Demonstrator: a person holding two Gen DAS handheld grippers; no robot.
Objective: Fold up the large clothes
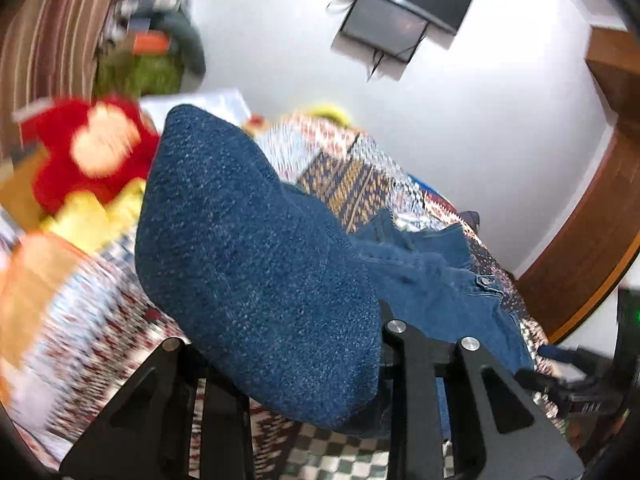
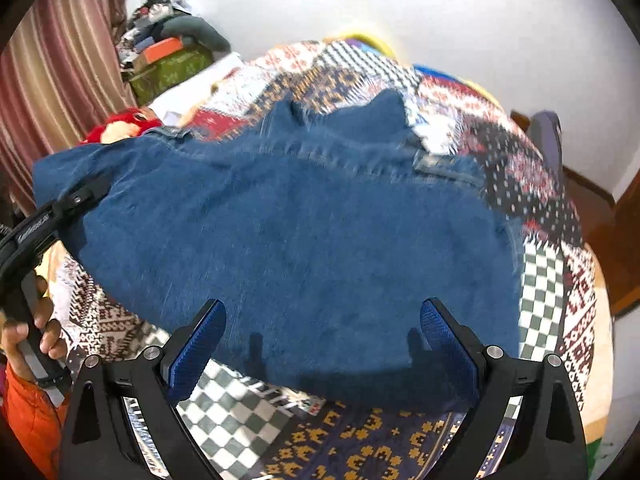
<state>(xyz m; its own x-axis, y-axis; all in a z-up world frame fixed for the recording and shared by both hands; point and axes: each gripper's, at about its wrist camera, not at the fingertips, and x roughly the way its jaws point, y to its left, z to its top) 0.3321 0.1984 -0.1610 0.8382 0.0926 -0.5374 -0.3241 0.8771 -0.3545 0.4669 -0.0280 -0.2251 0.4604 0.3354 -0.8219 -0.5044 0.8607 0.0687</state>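
Blue-padded fingers (image 2: 450, 354) of your right gripper (image 2: 322, 354) are standing wide apart just above the near hem of the denim jacket (image 2: 296, 232), clamping nothing, with their shadows falling on the cloth. Your left gripper (image 1: 304, 364) is closed on a fold of that same jacket, and in its own view the denim is bulging up over the fingers and hiding the tips; from the right wrist view you can see it pinching the far left edge while your left hand (image 2: 24, 336) is wrapping the handle. Most of the jacket is lying spread on the patchwork quilt (image 2: 552, 272) covering the bed, collar toward the wall, with only the left side being lifted. Because one corner is hanging from a single pinch and both views are smeared with motion, the cloth is probably at risk of slipping out or dragging the rest into a crooked, bunched fold. If you are closing the right fingers from where they are hovering, they may catch quilt along with denim, or only the top layer. Beyond the jacket, a red plush toy (image 2: 124, 122) is sitting near the lifted edge, and swinging the fold that way could snag or knock it.
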